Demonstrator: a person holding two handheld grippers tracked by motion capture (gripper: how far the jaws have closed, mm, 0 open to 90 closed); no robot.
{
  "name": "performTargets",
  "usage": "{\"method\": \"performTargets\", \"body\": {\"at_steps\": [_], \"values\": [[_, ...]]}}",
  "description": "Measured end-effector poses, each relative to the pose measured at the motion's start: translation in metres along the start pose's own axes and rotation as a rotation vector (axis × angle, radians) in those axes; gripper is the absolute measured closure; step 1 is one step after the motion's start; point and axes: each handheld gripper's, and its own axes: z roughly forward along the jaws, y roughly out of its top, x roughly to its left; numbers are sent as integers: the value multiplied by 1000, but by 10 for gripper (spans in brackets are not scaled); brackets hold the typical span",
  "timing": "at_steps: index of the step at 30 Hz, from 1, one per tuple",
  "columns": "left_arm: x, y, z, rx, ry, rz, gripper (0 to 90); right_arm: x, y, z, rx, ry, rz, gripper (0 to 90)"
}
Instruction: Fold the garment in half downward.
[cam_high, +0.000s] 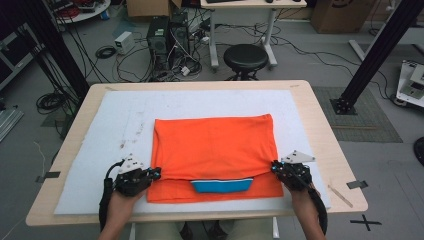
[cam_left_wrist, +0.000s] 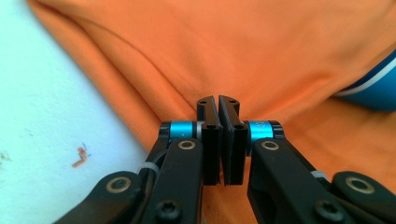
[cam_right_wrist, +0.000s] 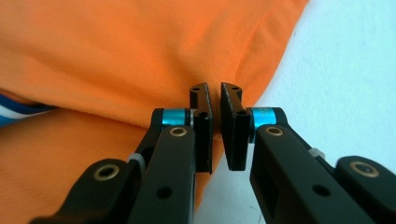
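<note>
An orange shirt (cam_high: 215, 145) lies folded flat on the white mat (cam_high: 115, 125), with its blue collar (cam_high: 221, 186) peeking out from under the fold near the front edge. My left gripper (cam_high: 159, 172) sits at the shirt's left edge. In the left gripper view its jaws (cam_left_wrist: 218, 100) are pressed together on a ridge of orange cloth (cam_left_wrist: 261, 56). My right gripper (cam_high: 273, 166) is at the shirt's right edge. In the right gripper view its jaws (cam_right_wrist: 214, 88) pinch the folded orange edge (cam_right_wrist: 140, 56), with only a thin slit between them.
The mat covers most of a wooden table (cam_high: 325, 145). Beyond the far edge stand a black stool (cam_high: 245, 57), a computer tower (cam_high: 159, 35) and loose cables on the floor. Black frame posts (cam_high: 372, 55) rise at both sides.
</note>
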Motion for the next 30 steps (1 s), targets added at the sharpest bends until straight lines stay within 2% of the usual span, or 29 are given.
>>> {"method": "performTargets", "body": {"at_steps": [4,9,12,14,15,16,17,18,19,21,22,27,30], "values": [[5,0,-9,-23,-25,0,876,-1,3,-12,-29,20,18,847],[9,-2,-18,-32,-64,-33,876,4,4,-25,-37,56,23,848],[10,-8,-22,-1,-78,-38,876,6,2,-31,-32,91,41,848],[9,-11,-20,23,-97,-54,871,6,-3,-29,5,106,54,838],[9,-10,-20,18,-99,-63,840,6,-6,-27,25,118,60,799],[10,-8,-21,6,-92,-84,715,4,-8,-26,29,124,70,692],[11,-6,-21,-14,-81,-107,575,1,-8,-25,7,124,86,587],[13,-4,-22,-33,-70,-112,496,-2,-8,-27,-31,122,108,527],[16,-1,-22,-51,-58,-111,462,-6,-6,-28,-69,112,133,514],[25,4,-18,-82,-31,-132,425,-16,-1,-28,-120,77,162,448],[30,7,-15,-92,-23,-138,409,-21,2,-25,-126,53,181,446],[52,24,8,-84,3,-184,398,-44,19,7,-66,-6,229,418],[60,33,24,-54,28,-202,374,-52,28,28,-36,-9,266,408]]}}
